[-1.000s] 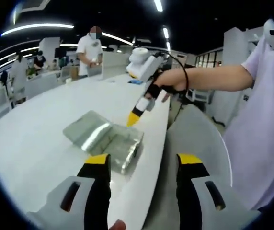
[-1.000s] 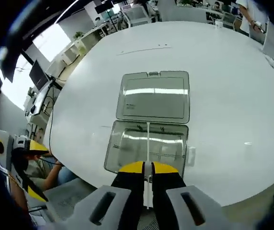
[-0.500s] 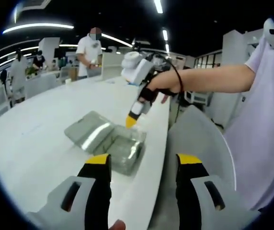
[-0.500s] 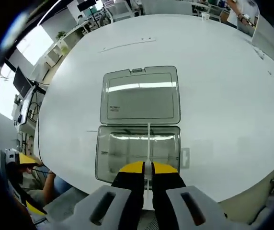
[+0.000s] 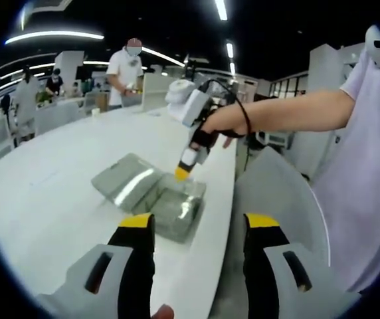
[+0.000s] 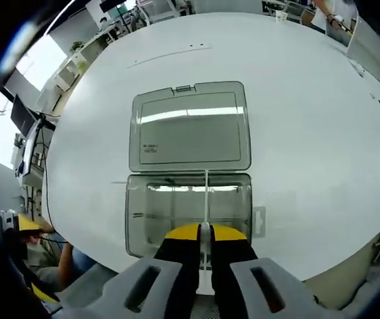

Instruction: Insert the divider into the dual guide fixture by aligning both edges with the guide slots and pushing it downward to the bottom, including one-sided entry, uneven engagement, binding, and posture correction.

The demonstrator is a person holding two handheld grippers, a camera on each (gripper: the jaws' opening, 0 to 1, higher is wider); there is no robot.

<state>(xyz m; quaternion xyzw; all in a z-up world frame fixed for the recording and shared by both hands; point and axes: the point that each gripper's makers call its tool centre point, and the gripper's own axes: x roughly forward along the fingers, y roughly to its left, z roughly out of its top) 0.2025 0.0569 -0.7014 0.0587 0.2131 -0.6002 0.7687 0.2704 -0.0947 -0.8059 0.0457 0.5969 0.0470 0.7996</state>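
Since the earlier frames the right gripper [image 6: 205, 232] has come in lower over the clear box [image 6: 189, 212], so in the right gripper view the box sits closer and more squarely ahead, while the left gripper [image 5: 196, 226] has hardly shifted. The right gripper's yellow-tipped jaws are pressed together on the thin divider [image 6: 206, 199], which stands on edge across the middle of the box's open tray; whether both of its edges sit in the guide slots is hard to tell. The box's lid [image 6: 189, 127] lies flat, hinged open on the far side of the tray, on the white table [image 6: 309, 133]. In the left gripper view the right gripper [image 5: 183, 171] points down at the box [image 5: 177, 206], and the left gripper's own jaws are spread wide with nothing between them, short of the box.
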